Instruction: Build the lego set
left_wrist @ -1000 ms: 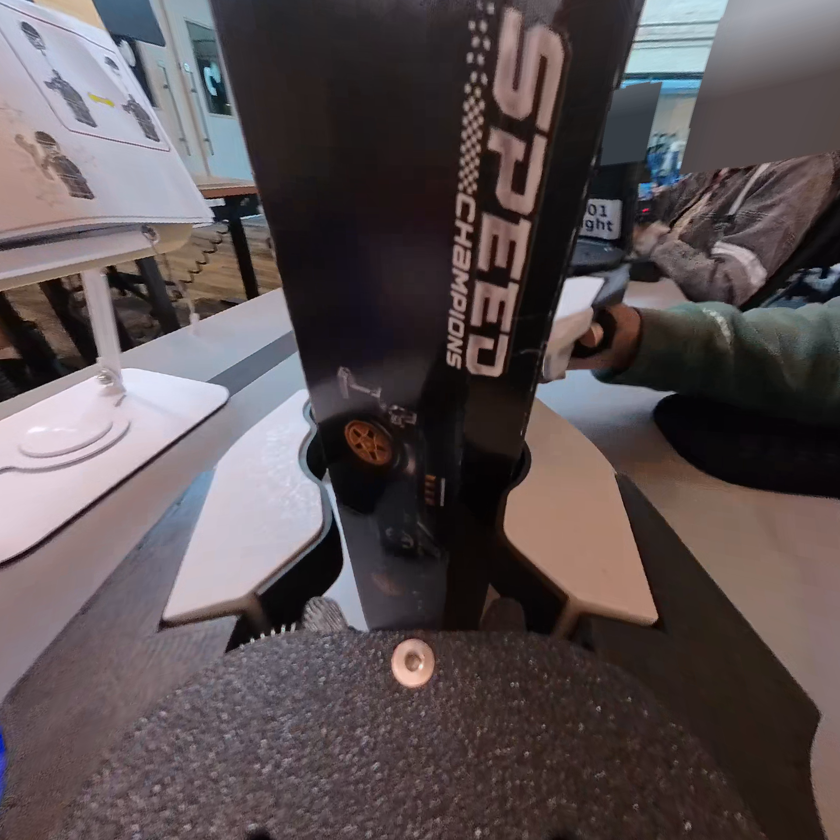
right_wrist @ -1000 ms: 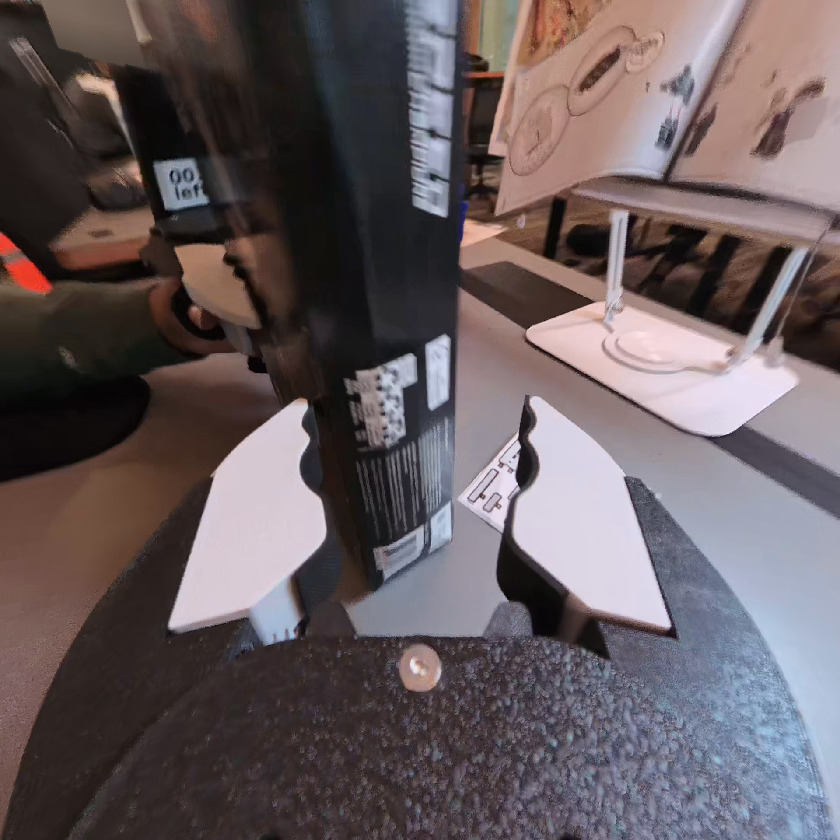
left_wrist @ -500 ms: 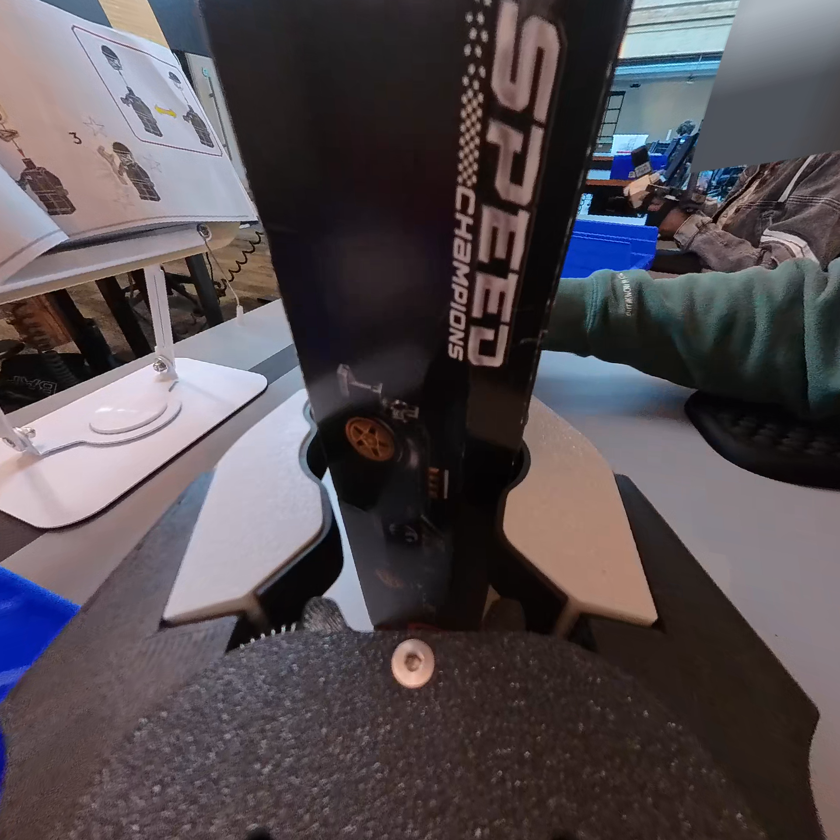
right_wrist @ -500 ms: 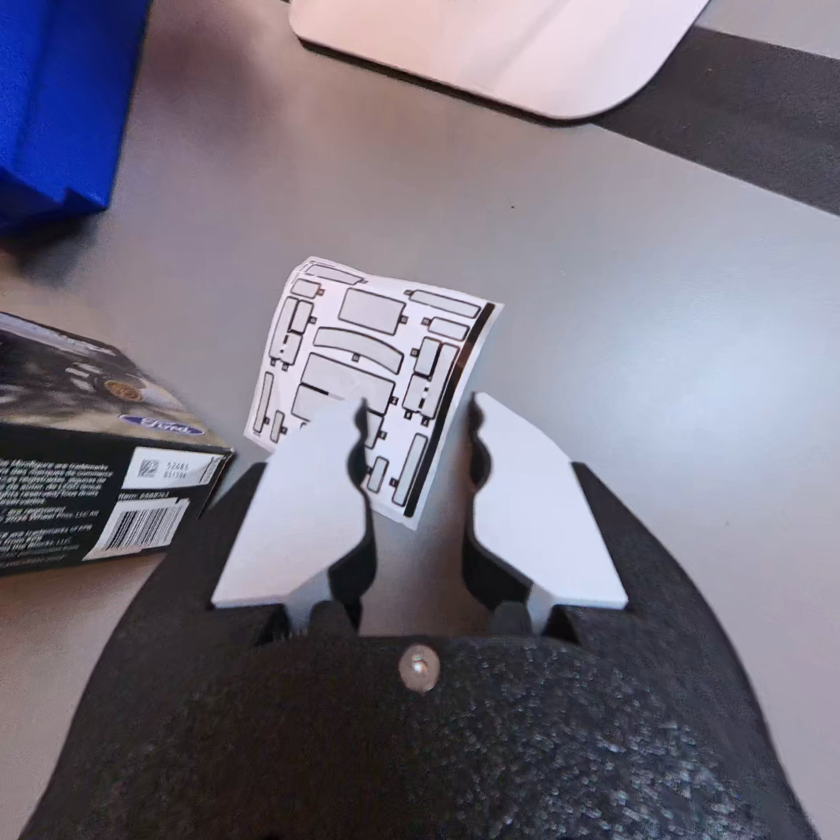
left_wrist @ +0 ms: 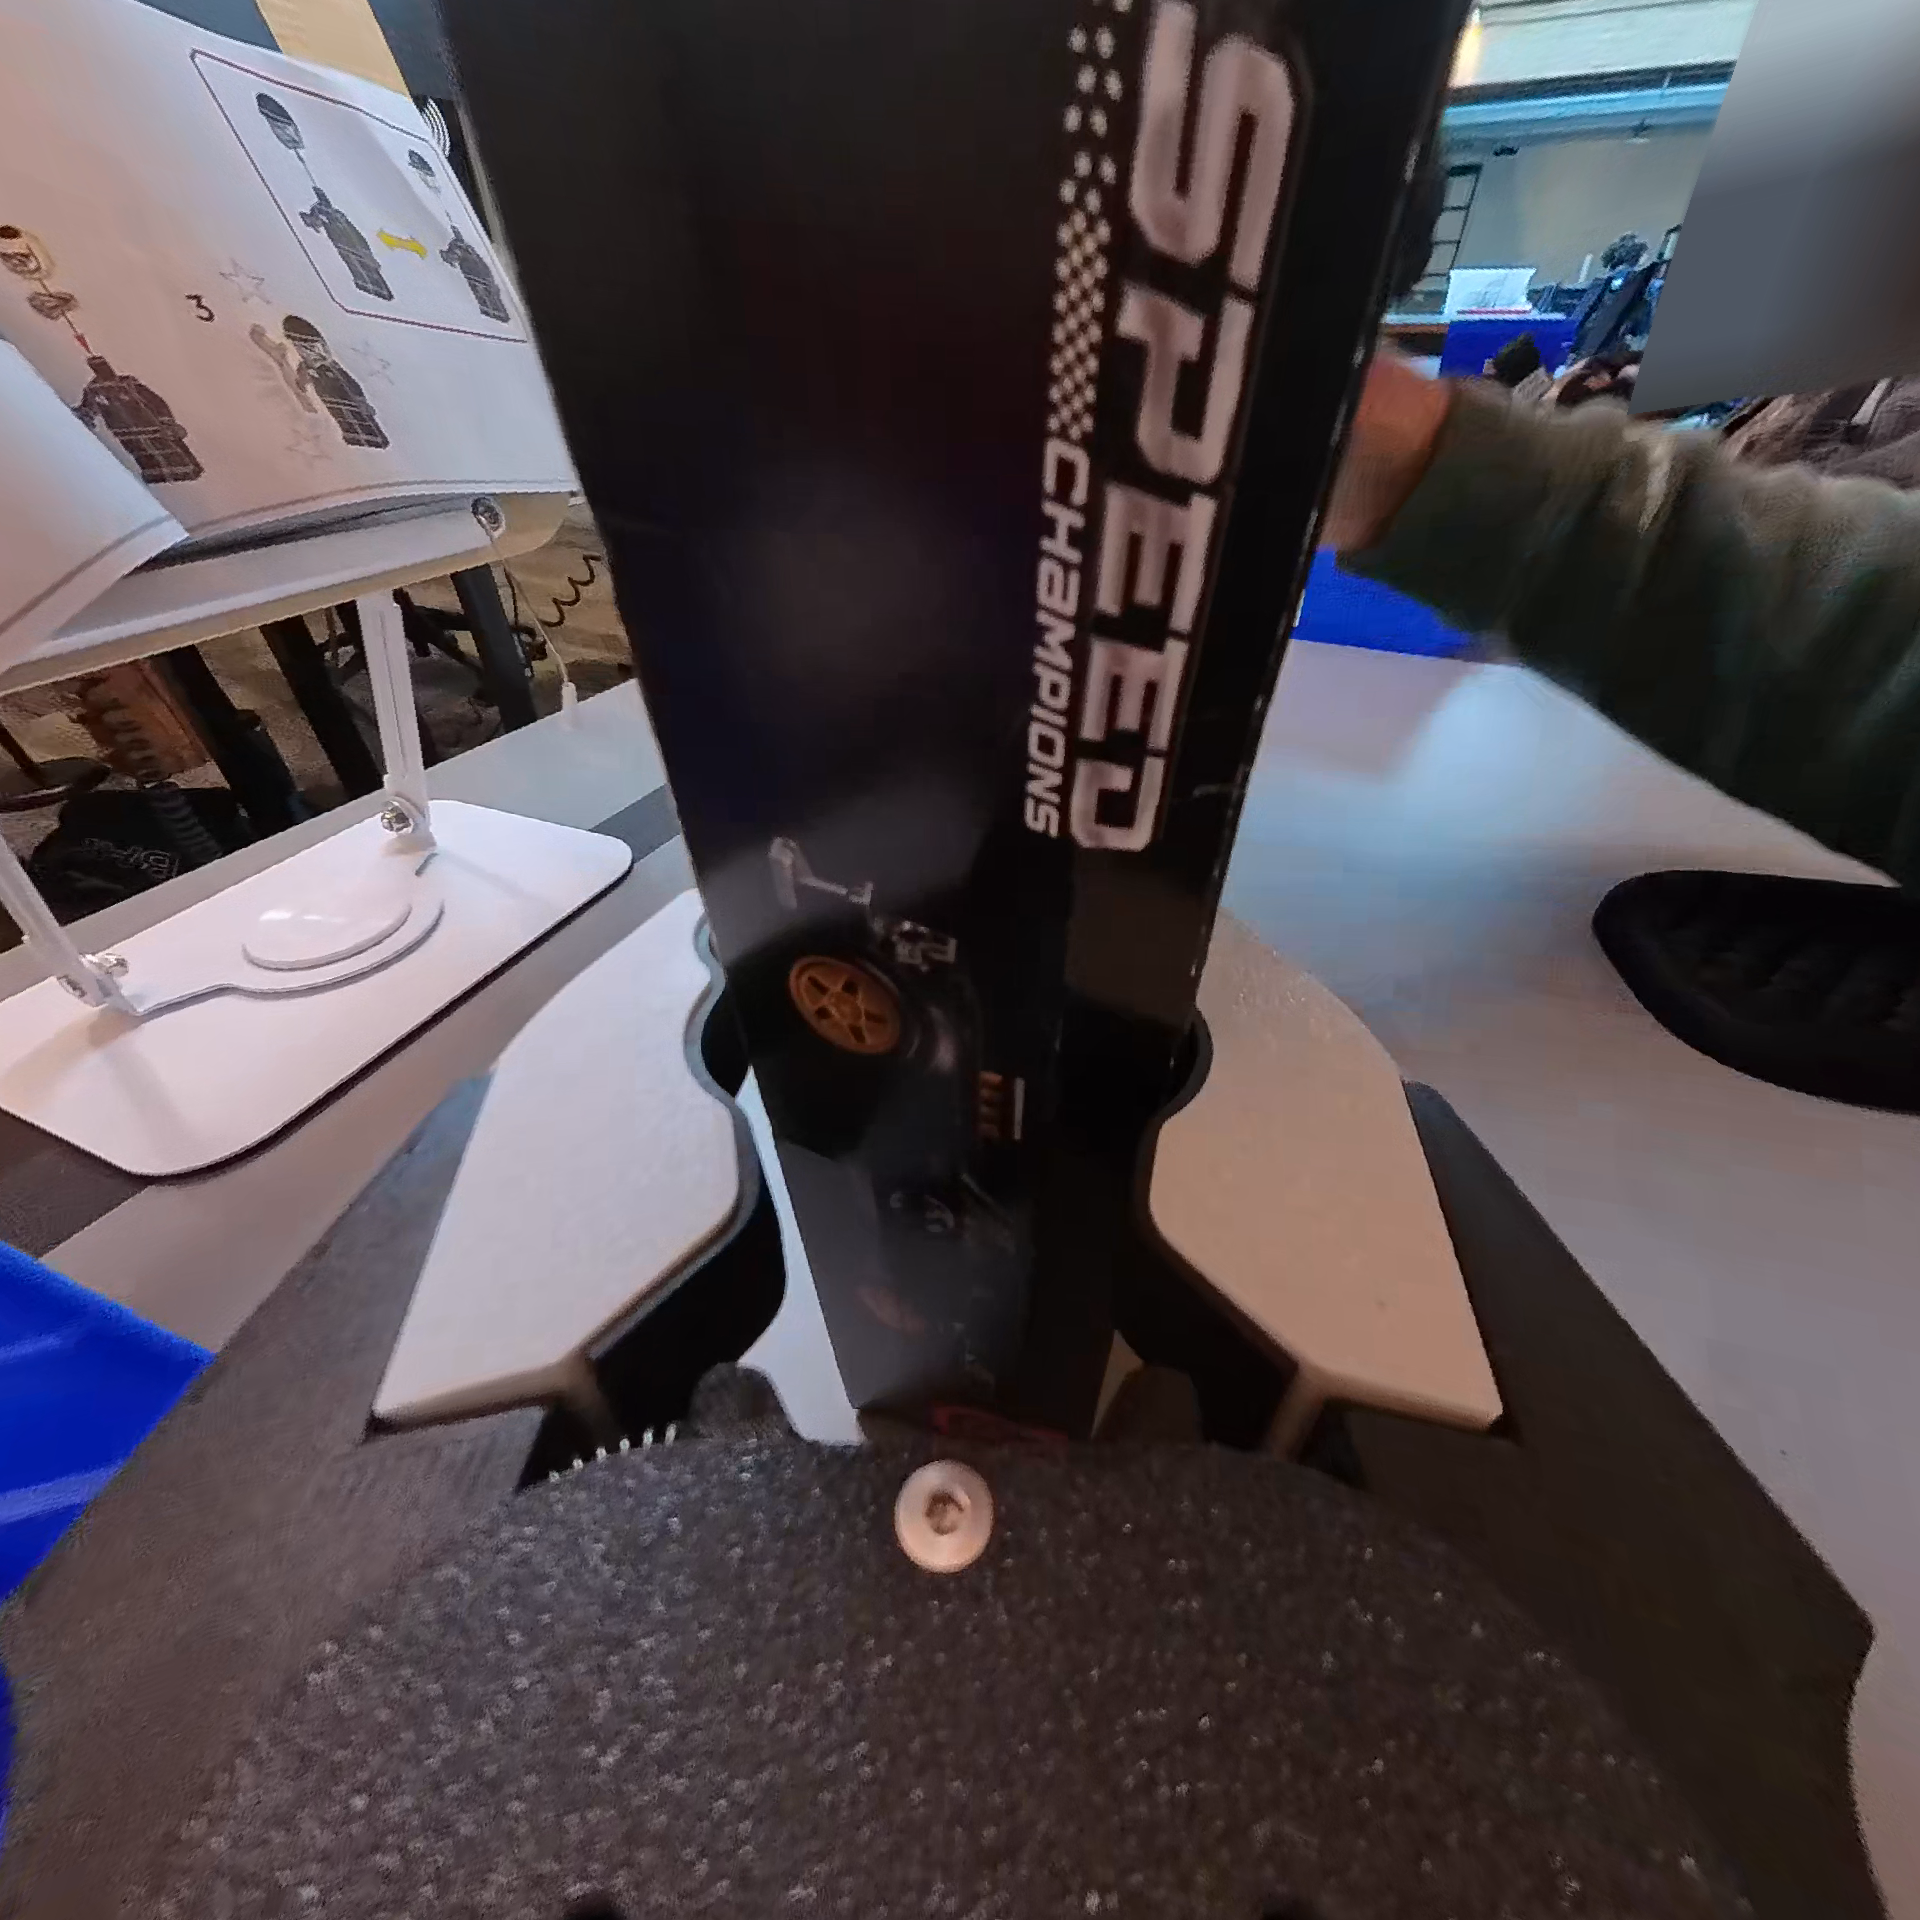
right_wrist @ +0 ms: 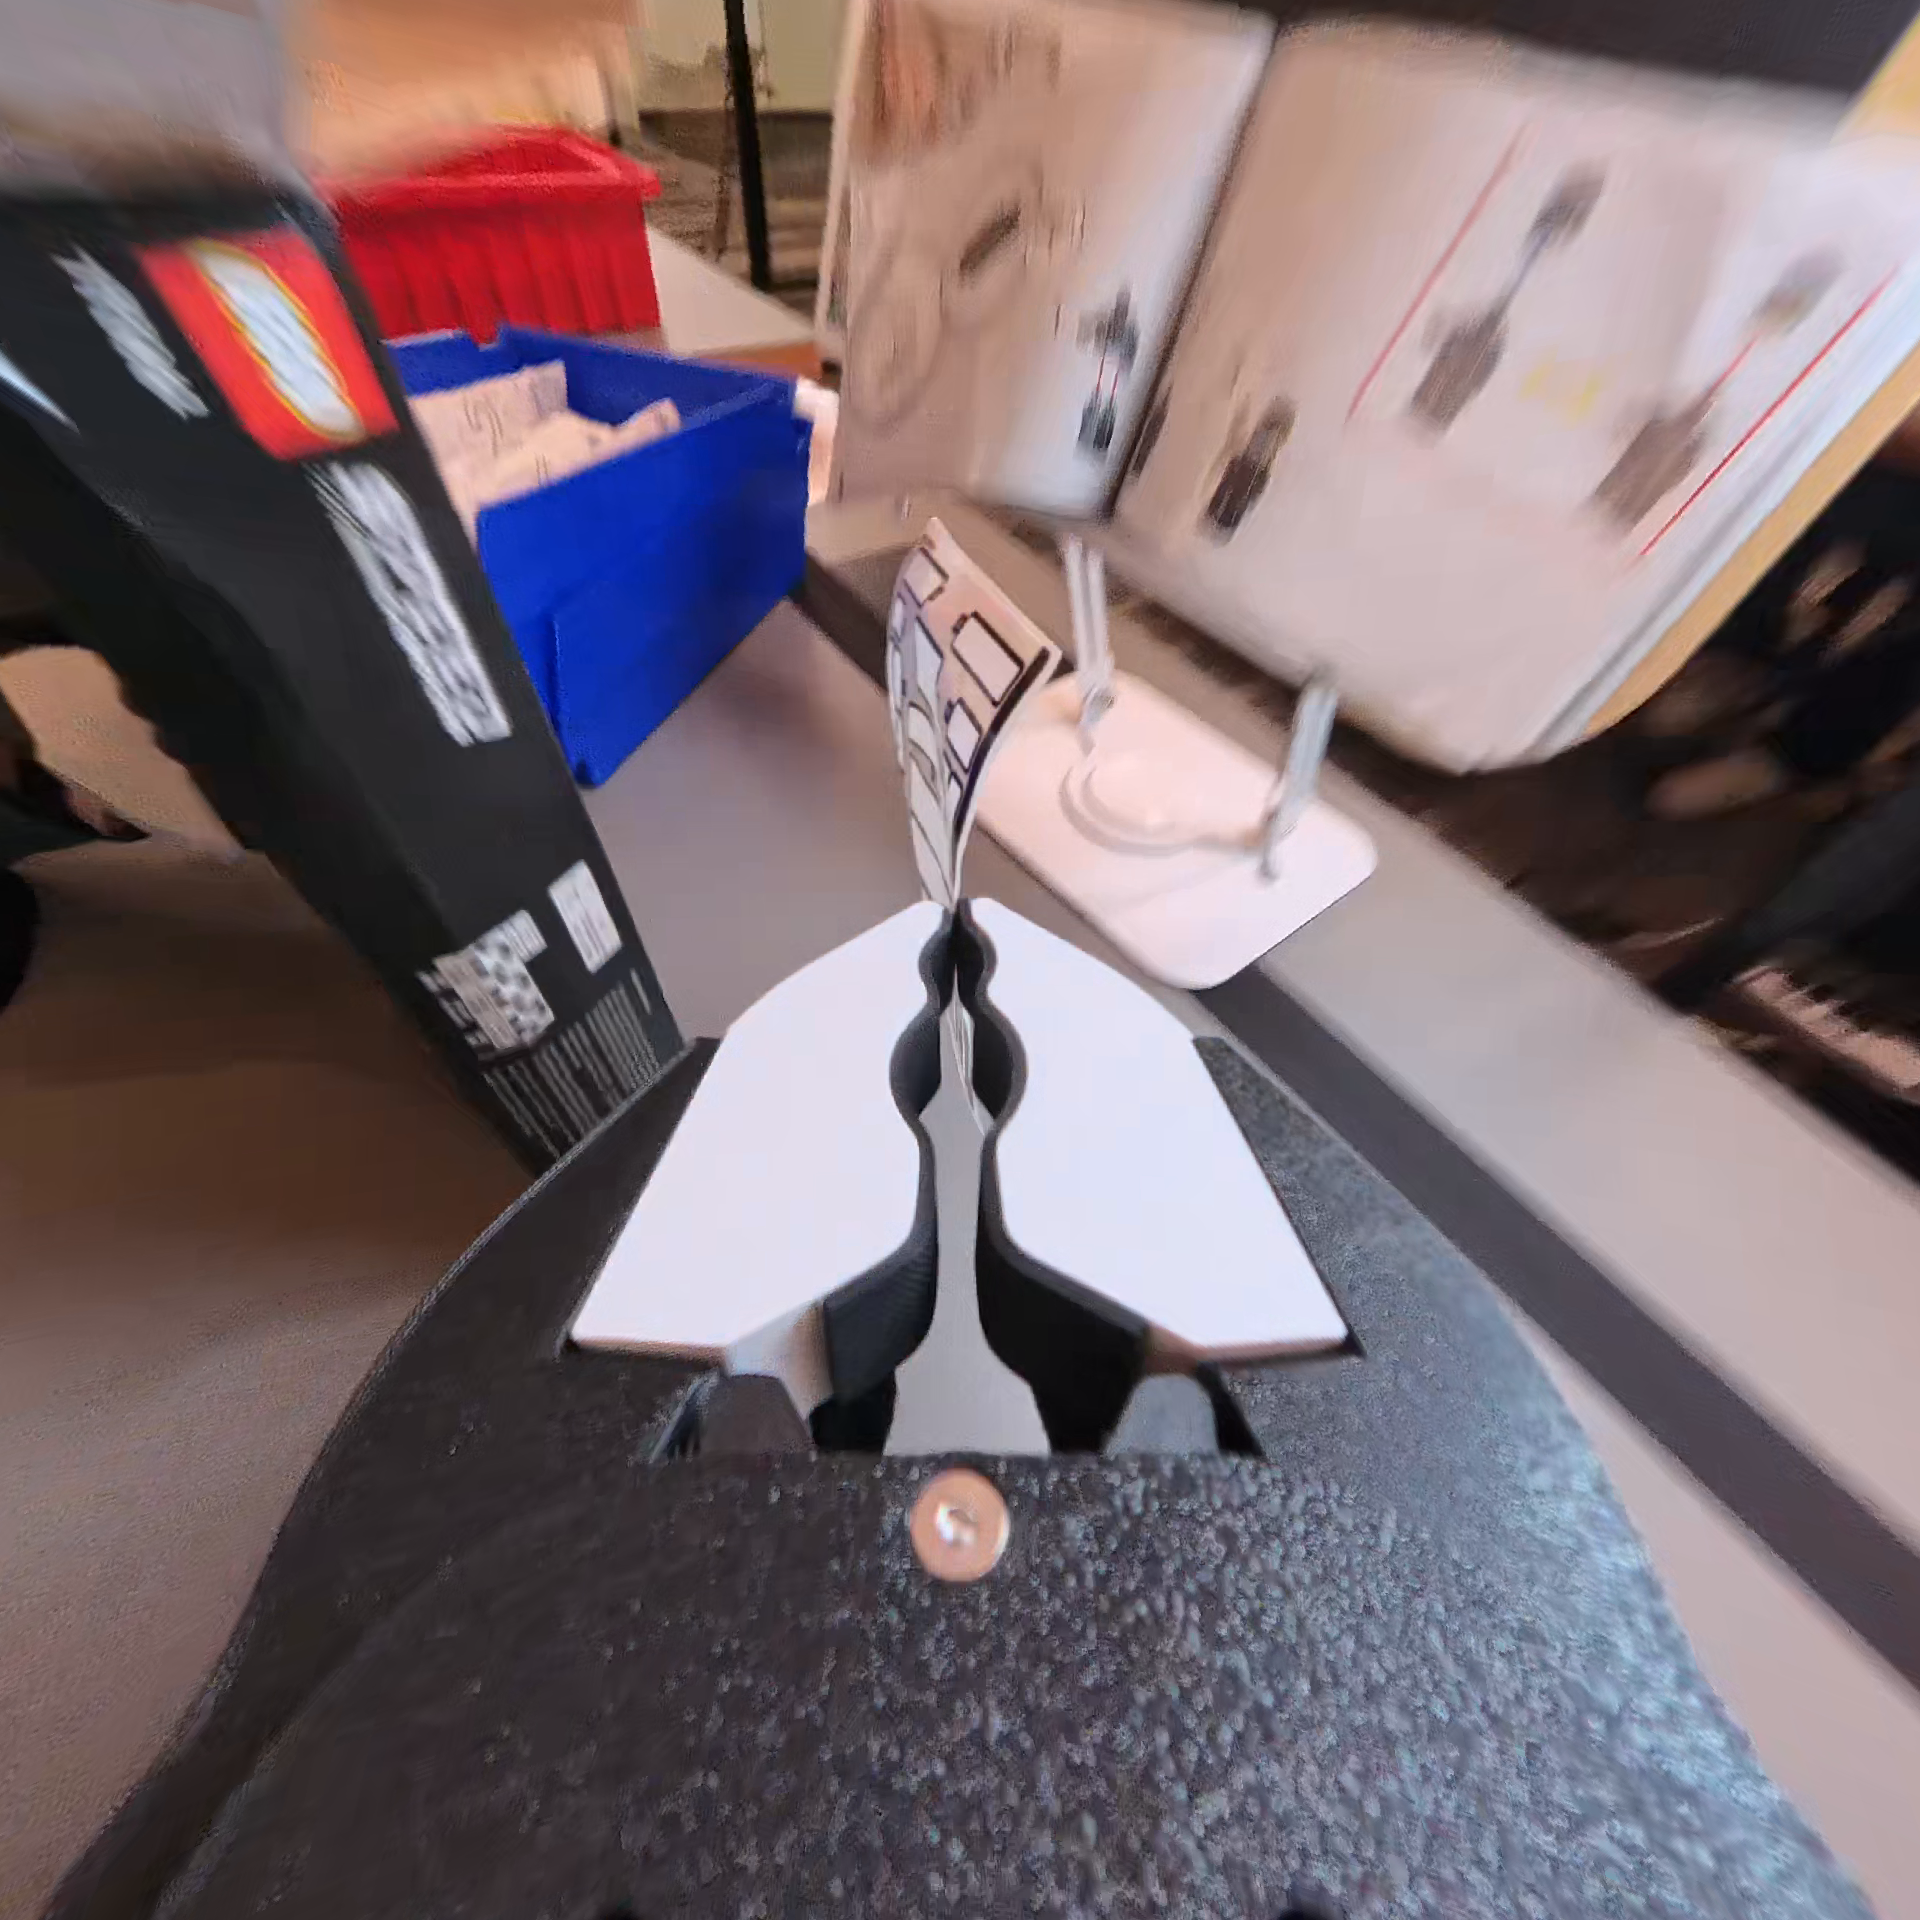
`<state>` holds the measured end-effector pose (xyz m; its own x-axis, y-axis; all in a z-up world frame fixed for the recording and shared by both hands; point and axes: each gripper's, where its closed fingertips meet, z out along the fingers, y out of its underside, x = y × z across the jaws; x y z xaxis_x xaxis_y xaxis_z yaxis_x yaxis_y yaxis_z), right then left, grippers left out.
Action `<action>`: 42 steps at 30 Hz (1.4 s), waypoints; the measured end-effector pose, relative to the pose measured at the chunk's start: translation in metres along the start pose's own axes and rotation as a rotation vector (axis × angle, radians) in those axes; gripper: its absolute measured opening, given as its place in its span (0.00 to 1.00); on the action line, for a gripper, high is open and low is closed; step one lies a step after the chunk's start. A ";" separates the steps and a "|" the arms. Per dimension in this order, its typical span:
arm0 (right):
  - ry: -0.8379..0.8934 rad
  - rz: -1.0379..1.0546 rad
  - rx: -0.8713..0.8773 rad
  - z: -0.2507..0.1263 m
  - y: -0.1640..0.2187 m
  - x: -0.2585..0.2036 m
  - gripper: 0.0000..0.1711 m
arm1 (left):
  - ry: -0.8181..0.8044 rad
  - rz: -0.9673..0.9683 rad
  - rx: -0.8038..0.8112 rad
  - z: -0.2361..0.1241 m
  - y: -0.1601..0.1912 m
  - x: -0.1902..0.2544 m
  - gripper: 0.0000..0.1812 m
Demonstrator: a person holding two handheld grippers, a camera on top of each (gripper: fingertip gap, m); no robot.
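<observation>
Since half a second ago, our right gripper (right_wrist: 956,920) has closed on the sticker sheet (right_wrist: 961,707) and lifted it off the worktop (right_wrist: 208,1195), while our left grip looks unchanged. From the left wrist view, the left gripper (left_wrist: 961,1023) stays clamped on the tall black lego box (left_wrist: 935,520), its smooth white fingers (left_wrist: 582,1174) pinching the glossy cardboard upright, probably to keep it out of the way; the instruction booklet (left_wrist: 260,312) sits open on its white stand (left_wrist: 291,987). From the right wrist view, the thin, curling sheet stands pinched at the fingertips, beside the box, with a blue plastic bin (right_wrist: 644,540) and a red bin (right_wrist: 499,229) behind.
</observation>
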<state>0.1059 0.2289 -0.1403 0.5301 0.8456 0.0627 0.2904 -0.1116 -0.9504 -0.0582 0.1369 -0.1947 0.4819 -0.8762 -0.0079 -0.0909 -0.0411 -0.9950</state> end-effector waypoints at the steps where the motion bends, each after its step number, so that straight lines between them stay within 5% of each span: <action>1: 0.022 -0.056 0.030 -0.015 -0.020 -0.001 0.00 | 0.004 0.006 -0.007 0.001 0.000 0.001 0.43; 6: 0.030 -0.292 0.131 -0.080 -0.117 -0.033 0.00 | 0.023 0.033 -0.036 0.003 0.000 0.008 0.43; 10: -0.067 -0.442 0.073 -0.097 -0.162 -0.075 0.00 | 0.055 0.034 -0.062 0.005 0.001 0.016 0.43; 15: -0.231 -0.511 -0.158 -0.081 -0.162 -0.115 0.00 | 0.083 0.056 -0.077 0.006 0.001 0.028 0.43; 23: -0.253 -0.652 -0.570 -0.025 -0.116 -0.135 0.00 | 0.111 0.069 -0.087 0.008 0.000 0.040 0.43; 29: -0.262 -0.730 -0.710 0.004 -0.095 -0.145 0.06 | 0.124 0.068 -0.093 0.006 0.002 0.042 0.43; 35: -0.240 -0.683 -0.540 0.006 -0.115 -0.155 0.23 | 0.119 0.040 -0.083 0.005 0.002 0.039 0.43; 42: -0.141 -0.452 -0.014 -0.049 -0.164 -0.153 0.34 | 0.107 0.014 -0.047 0.008 0.001 0.032 0.43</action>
<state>0.0167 0.0920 0.0207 0.2352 0.8736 0.4260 0.4784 0.2775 -0.8332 -0.0356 0.1127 -0.1965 0.3845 -0.9231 -0.0087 -0.1394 -0.0487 -0.9890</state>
